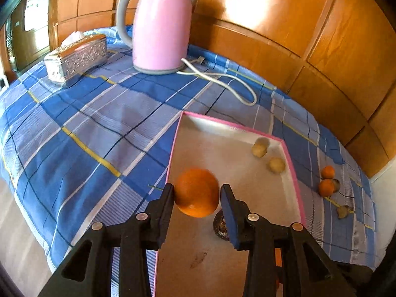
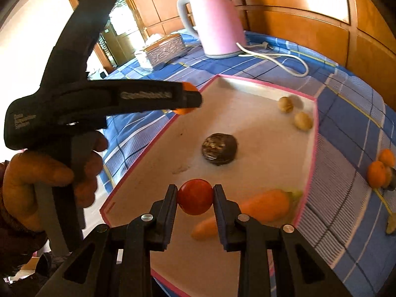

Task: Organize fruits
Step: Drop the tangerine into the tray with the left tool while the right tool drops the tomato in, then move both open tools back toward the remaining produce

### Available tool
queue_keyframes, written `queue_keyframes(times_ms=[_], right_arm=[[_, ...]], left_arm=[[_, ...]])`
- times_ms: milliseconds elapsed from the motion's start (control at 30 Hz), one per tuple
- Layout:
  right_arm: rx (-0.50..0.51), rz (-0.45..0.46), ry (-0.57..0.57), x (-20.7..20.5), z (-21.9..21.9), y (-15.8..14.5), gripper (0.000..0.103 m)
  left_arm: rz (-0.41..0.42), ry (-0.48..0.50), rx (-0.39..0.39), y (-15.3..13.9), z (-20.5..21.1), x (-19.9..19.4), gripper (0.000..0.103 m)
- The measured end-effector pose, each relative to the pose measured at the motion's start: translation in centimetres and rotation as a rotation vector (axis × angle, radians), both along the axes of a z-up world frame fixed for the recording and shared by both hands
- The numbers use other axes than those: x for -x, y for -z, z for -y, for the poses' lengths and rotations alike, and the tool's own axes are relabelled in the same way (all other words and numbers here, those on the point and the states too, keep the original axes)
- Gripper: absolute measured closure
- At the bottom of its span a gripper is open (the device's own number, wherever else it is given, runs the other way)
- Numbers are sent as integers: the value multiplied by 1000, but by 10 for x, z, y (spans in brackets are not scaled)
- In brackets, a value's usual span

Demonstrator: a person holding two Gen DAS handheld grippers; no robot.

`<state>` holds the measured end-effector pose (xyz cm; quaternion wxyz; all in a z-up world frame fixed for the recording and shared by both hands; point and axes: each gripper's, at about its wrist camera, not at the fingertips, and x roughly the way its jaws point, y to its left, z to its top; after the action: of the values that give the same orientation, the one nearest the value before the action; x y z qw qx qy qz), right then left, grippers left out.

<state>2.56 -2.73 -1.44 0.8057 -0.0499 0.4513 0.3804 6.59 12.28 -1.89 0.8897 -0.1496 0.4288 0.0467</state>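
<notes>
My left gripper [image 1: 197, 193] is shut on an orange [image 1: 197, 191] and holds it above the pink-rimmed white tray [image 1: 294, 173]. In the right wrist view the left gripper [image 2: 188, 99] hangs over the tray's left rim [image 2: 138, 163]. My right gripper [image 2: 195, 196] is shut on a small red tomato [image 2: 195, 196] above the tray's near end. In the tray lie a dark round fruit [image 2: 219, 149], two pale round fruits [image 2: 285, 104] [image 2: 303, 121] and an orange carrot [image 2: 262, 205].
Two small oranges [image 1: 326, 188] [image 1: 328, 172] and a pale fruit [image 1: 343, 211] lie on the blue plaid cloth [image 1: 99, 123] right of the tray. A pink kettle [image 1: 160, 27] with a white cord [image 1: 222, 81] and a silver tissue box [image 1: 76, 58] stand at the back.
</notes>
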Motion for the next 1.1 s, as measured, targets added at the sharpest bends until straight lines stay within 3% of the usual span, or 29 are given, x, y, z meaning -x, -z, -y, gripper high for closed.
queue_keyframes(times_ms=[300, 633, 1100], right_arm=[[-5, 45, 37, 6, 6, -6, 73], [21, 176, 173, 7, 37, -22, 73], [58, 150, 319, 1, 94, -18, 72]], left_arm=[[25, -31, -34, -11, 8, 16, 53], [55, 37, -67, -23, 38, 29, 48], [53, 125, -82, -24, 72, 35, 48]])
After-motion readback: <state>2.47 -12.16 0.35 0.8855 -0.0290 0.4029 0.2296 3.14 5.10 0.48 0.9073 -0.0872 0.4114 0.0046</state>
